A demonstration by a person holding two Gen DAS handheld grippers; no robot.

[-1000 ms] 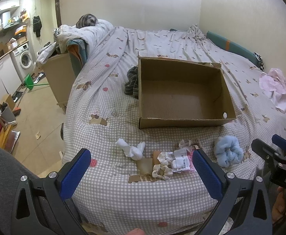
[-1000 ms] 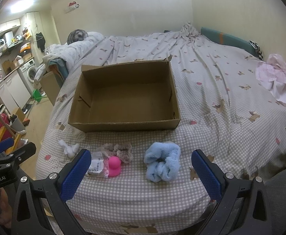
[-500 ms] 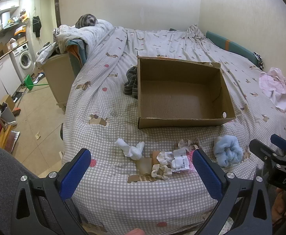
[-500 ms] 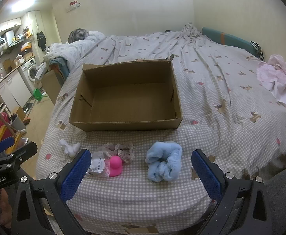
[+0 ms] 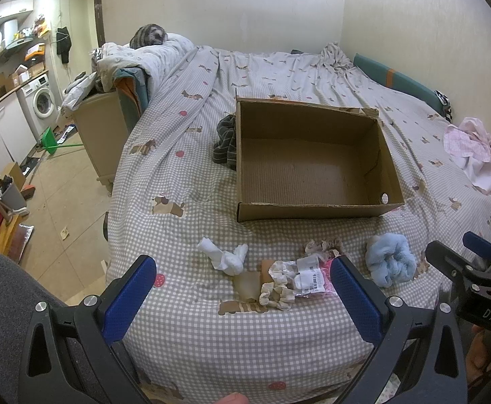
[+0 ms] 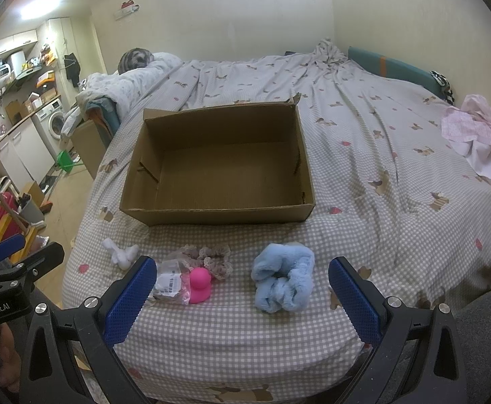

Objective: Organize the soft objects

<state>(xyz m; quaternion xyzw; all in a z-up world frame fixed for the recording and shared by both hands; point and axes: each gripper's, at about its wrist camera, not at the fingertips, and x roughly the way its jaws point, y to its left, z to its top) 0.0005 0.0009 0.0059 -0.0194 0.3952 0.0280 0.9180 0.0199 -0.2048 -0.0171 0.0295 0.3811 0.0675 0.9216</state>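
An open, empty cardboard box (image 5: 313,208) (image 6: 218,212) sits on the checked bed. In front of it lie a white sock bundle (image 5: 227,257) (image 6: 121,252), a beige lace scrunchie (image 6: 211,259) (image 5: 324,245), a cream scrunchie (image 5: 275,291), a clear packet with a label (image 5: 309,277) (image 6: 169,282), a pink sponge (image 6: 200,284) and a fluffy blue scrunchie (image 5: 390,264) (image 6: 284,281). My left gripper (image 5: 243,298) is open and empty, held above the bed's front edge before the packet pile. My right gripper (image 6: 238,299) is open and empty, held before the pink sponge and blue scrunchie.
A dark striped cloth (image 5: 225,144) lies against the box's left side. Pink clothes (image 6: 474,141) lie at the bed's right. A pillow and bedding pile (image 5: 144,57) sits at the far left. A bedside cabinet (image 5: 100,134), washing machine (image 5: 41,104) and floor clutter lie left of the bed.
Both grippers have drifted slightly forward and up; the box and the soft things have not moved. Both stay open.
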